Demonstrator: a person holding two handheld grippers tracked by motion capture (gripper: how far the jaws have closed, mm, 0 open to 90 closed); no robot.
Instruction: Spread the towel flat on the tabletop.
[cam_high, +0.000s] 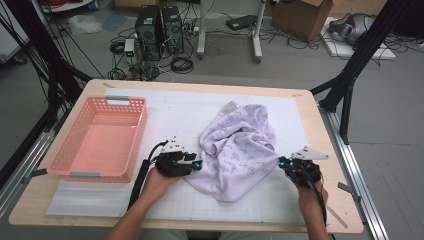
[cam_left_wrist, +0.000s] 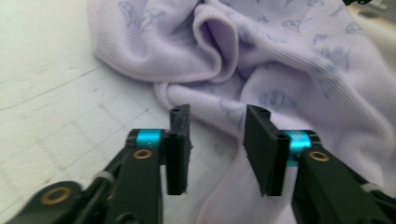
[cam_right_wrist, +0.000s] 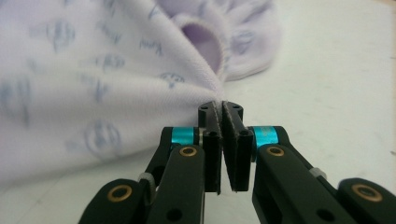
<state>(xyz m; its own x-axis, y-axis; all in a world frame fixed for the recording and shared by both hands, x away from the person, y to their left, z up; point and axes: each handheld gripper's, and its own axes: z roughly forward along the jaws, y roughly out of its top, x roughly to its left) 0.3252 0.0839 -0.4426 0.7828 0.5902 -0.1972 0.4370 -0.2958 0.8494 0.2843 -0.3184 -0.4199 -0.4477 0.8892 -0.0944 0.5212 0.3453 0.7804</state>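
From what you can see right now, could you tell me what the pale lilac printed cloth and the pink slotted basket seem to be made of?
The pale lilac printed cloth looks like a soft ribbed knit, probably cotton jersey: fine ribs, matte surface, limp rounded folds. The pink slotted basket looks like moulded plastic: smooth, faintly glossy walls with regular slots and stiff rims.

My left claw and right claw are black with cyan bands, brass screws, grey three-cornered top plates and black cables.

Motion blurs the lilac printed cotton garment in the right gripper view; its crumpled folds hide its shape.
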